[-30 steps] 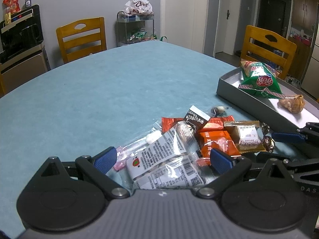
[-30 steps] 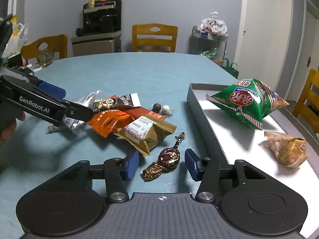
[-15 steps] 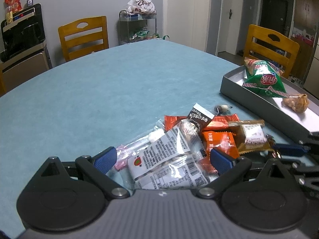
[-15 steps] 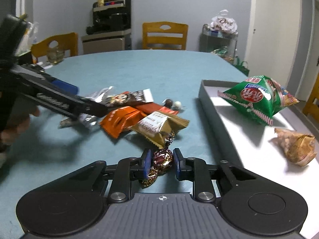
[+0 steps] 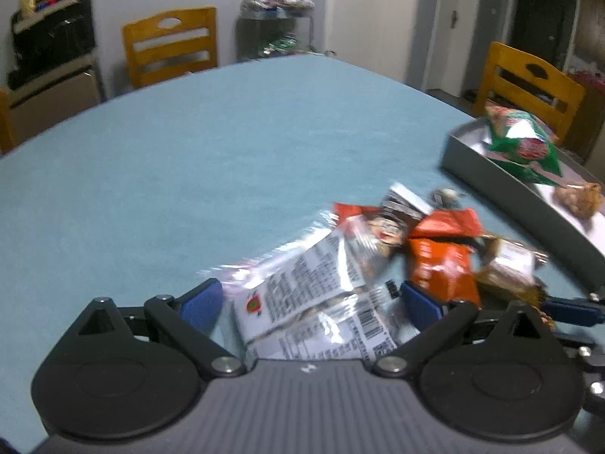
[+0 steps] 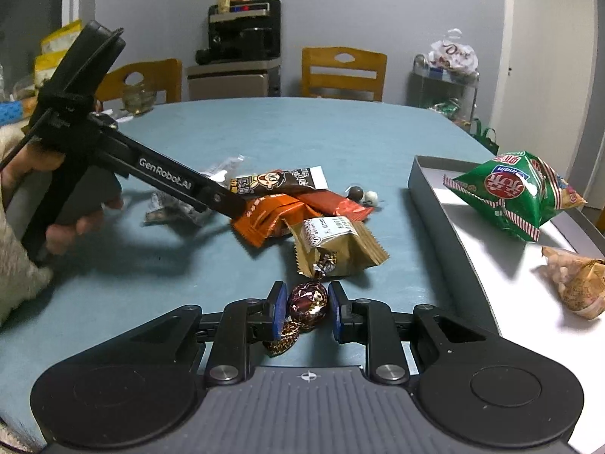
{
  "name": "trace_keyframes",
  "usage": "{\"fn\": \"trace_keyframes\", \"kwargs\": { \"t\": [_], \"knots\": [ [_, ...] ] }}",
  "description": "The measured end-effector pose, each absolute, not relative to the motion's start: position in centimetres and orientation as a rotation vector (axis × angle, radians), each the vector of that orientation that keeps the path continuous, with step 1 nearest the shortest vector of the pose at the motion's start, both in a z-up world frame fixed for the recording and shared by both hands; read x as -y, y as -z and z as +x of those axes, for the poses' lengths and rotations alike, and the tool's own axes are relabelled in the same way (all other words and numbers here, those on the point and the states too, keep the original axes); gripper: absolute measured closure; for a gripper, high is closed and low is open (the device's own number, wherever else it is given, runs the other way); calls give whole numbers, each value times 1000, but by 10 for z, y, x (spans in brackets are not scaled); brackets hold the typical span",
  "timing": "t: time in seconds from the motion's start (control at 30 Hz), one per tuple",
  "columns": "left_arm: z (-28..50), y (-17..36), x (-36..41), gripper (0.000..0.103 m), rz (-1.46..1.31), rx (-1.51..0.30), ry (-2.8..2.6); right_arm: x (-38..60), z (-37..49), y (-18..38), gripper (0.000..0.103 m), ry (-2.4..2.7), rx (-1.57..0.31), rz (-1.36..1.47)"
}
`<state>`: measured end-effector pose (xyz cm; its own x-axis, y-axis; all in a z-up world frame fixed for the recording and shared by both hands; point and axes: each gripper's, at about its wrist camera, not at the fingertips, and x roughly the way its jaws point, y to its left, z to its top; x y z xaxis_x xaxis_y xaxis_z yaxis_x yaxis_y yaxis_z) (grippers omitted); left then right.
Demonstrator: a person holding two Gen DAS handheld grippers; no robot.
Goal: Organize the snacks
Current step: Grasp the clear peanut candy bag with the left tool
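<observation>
The right gripper (image 6: 305,308) is clamped on a foil candy (image 6: 307,302) at the table's (image 6: 302,140) near edge, likely bound for the tray (image 6: 435,204). The left gripper (image 5: 308,302) stands wide open around 2 clear packets (image 5: 302,295), gripping nothing.

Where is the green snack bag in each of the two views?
Left wrist view: green snack bag at the far right, upper half, in the grey tray.
Right wrist view: green snack bag at the right, mid-height, at the tray's far end.
Shared landmark: the orange wrapper on the table.
</observation>
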<state>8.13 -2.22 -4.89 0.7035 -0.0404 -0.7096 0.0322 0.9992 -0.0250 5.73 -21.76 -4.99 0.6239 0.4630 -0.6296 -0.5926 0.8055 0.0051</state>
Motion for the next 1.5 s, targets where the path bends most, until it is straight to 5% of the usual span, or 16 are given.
{"fn": "trace_keyframes", "kwargs": {
  "t": [0.07, 0.33, 0.5, 0.73, 0.9, 1.13, 1.3, 1.5],
  "knots": [
    [83, 47, 13, 16, -44, -797, 29, 219, 57, 50, 78, -614, -659, -205],
    [82, 50, 23, 27, 44, -800, 54, 219, 57, 51, 78, -622, -648, -216],
    [74, 42, 31, 56, 117, -774, 61, 221, 56, 52, 78, -623, -651, -208],
    [47, 14, 22, 64, 102, -697, 34, 225, 58, 49, 78, -644, -649, -192],
    [17, 10, 19, 79, 133, -668, 8, 226, 60, 52, 78, -668, -652, -180],
    [-24, 8, 17, 77, 129, -652, 22, 229, 60, 54, 78, -691, -649, -172],
    [-39, 15, 16, 22, 161, -655, -26, 232, 60, 54, 78, -699, -648, -165],
    [-42, 28, -2, 21, 98, -701, -72, 235, 59, 53, 78, -703, -650, -158]
  ]
}}
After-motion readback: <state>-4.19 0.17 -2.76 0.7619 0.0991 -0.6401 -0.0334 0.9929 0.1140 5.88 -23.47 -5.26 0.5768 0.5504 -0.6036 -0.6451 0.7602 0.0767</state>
